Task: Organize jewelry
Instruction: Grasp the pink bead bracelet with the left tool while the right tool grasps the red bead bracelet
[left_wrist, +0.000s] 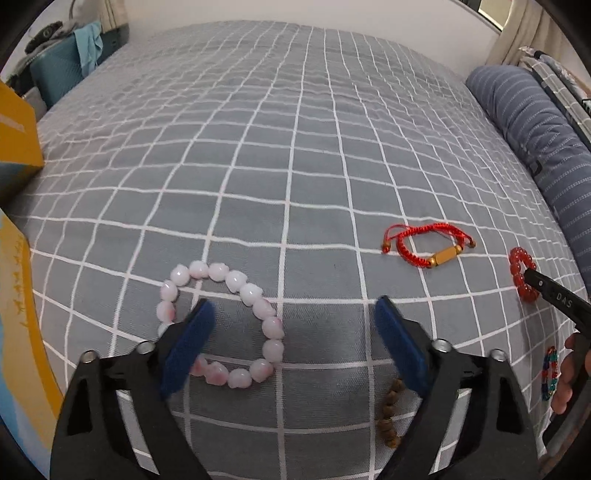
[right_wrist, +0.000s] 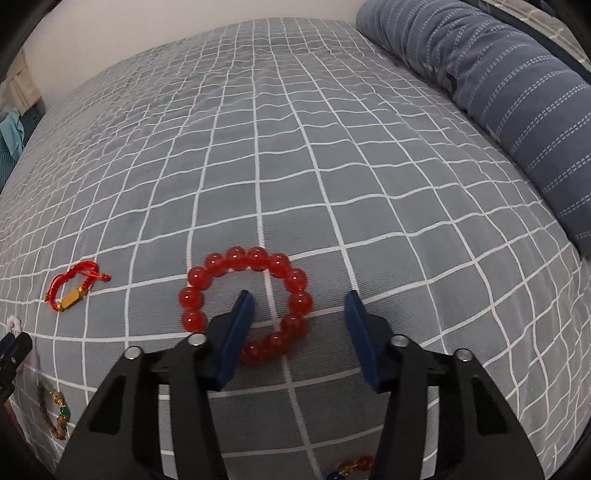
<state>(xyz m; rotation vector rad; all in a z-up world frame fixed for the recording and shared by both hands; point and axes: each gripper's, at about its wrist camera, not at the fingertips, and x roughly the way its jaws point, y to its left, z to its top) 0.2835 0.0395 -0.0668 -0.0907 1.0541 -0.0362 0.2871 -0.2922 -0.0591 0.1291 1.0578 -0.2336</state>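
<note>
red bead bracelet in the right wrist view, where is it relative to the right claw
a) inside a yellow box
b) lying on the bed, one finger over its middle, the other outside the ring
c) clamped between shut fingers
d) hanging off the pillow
b: the red bead bracelet lies flat on the checked bedsheet, and the open right claw has one finger over the ring's middle and the other outside it.

Two handheld grippers hover low over the bed, both with jaws spread wide. The left gripper (left_wrist: 291, 314) points forward; the right gripper (right_wrist: 299, 306) sits beside it, a hand (left_wrist: 570, 373) gripping its handle.
</note>
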